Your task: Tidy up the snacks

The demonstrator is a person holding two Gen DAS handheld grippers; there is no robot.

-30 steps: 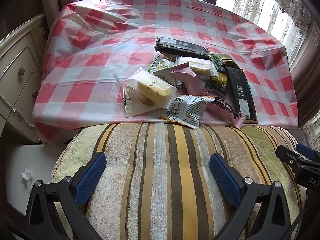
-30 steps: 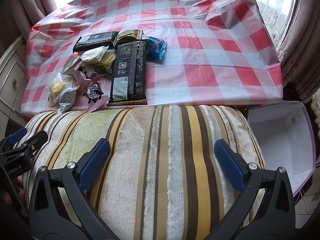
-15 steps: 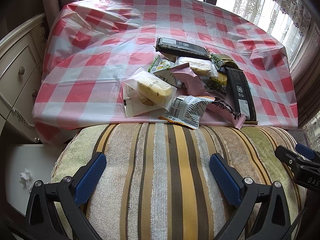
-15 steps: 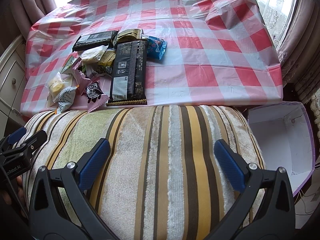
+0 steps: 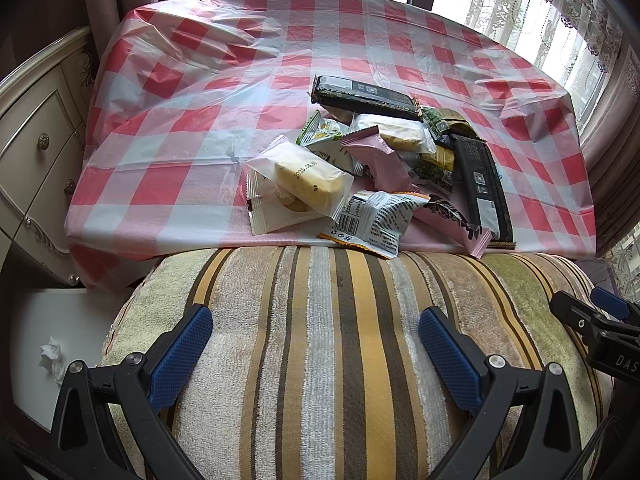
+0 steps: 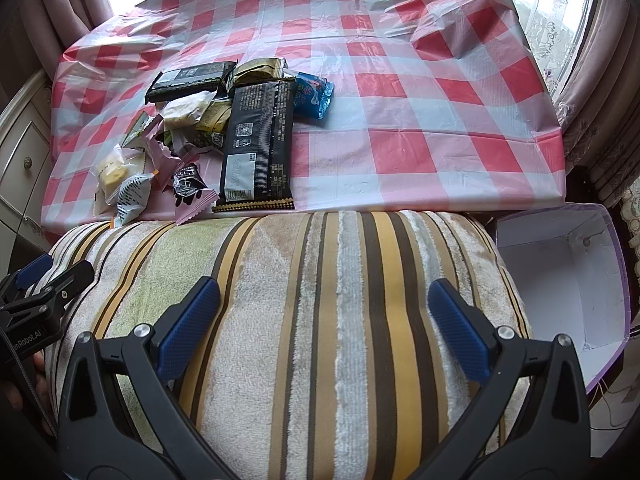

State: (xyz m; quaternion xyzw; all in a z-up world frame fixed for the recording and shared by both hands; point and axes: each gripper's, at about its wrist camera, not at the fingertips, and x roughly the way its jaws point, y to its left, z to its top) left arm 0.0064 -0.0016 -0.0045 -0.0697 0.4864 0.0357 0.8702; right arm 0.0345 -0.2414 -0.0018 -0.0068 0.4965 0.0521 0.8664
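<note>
A pile of wrapped snacks lies near the front edge of a red-and-white checked table (image 5: 192, 120): a clear pack with a yellow cake (image 5: 304, 178), a pink wrapper (image 5: 378, 158), a white barcode pack (image 5: 380, 220), a long black bar (image 5: 480, 184) and a second black bar (image 5: 364, 96). The right wrist view shows the long black bar (image 6: 258, 144) and a blue pack (image 6: 312, 94). My left gripper (image 5: 316, 344) and right gripper (image 6: 324, 316) are both open and empty, above a striped cushion (image 5: 320, 340), short of the table.
The striped cushion (image 6: 320, 300) fills the foreground between grippers and table. An open white box with a purple rim (image 6: 568, 272) stands low at the right. A cream drawer cabinet (image 5: 36, 148) stands left of the table. Curtains (image 6: 600, 80) hang at the right.
</note>
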